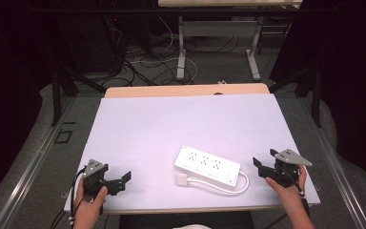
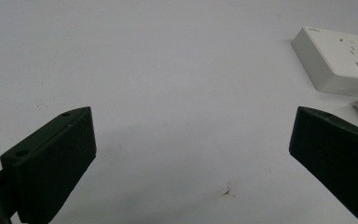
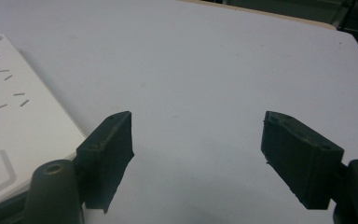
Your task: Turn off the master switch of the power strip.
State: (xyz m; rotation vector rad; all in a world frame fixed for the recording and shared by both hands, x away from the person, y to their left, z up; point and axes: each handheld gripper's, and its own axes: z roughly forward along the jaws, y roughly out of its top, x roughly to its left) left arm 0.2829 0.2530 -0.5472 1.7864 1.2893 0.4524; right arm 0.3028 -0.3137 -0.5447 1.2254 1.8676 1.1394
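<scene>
a lab – floor cables [image 1: 147,64], dark frame rails [image 1: 57,98].

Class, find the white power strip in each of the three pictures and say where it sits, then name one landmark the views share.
High view: the white power strip lies right of centre near the front edge, between the two hand-held grippers.
Left gripper view: its end shows at the upper right corner.
Right gripper view: its socket face runs along the left edge.
Shared landmark: the pale table top.

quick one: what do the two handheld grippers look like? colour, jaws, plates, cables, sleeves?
Both are black. The left gripper and right gripper each carry a grey three-cornered plate on top and two flat, blocky black jaws with small holes. A dark cable trails from each. The forearms are bare, no sleeves.
</scene>
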